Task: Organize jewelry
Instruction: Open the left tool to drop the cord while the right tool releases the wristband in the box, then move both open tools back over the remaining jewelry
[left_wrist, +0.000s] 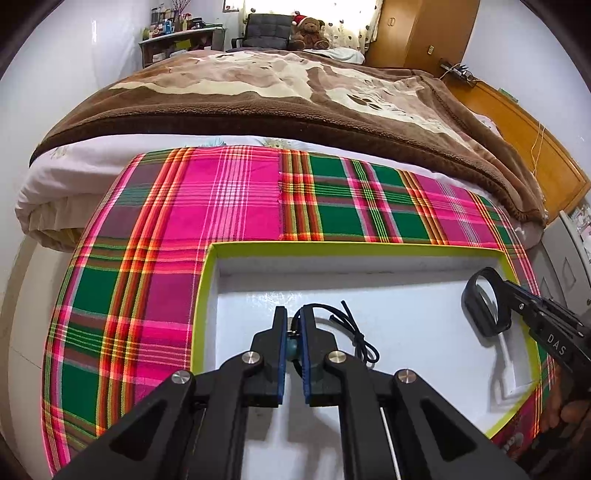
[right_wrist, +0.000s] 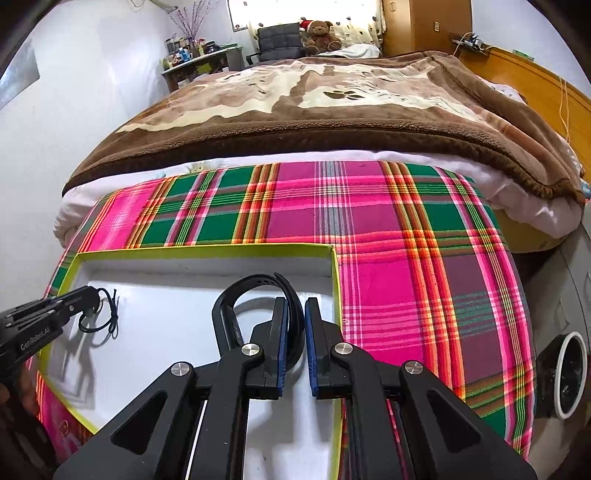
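A shallow white box with a lime-green rim (left_wrist: 210, 266) (right_wrist: 334, 273) lies on a plaid cloth. My left gripper (left_wrist: 293, 317) is shut on a black cord necklace with a teal bead (left_wrist: 293, 350); its cord (left_wrist: 360, 338) trails onto the box floor, and it shows at the left of the right wrist view (right_wrist: 105, 314). My right gripper (right_wrist: 295, 308) is shut on a black watch-style band (right_wrist: 251, 288), held above the box's right part. That band shows in the left wrist view (left_wrist: 484, 306) at the right.
The pink and green plaid cloth (left_wrist: 236, 199) (right_wrist: 406, 266) covers the surface around the box. Behind it is a bed with a brown blanket (left_wrist: 277, 92). A wooden headboard (left_wrist: 524, 125) is at the right. A round white-rimmed object (right_wrist: 570, 380) sits low right.
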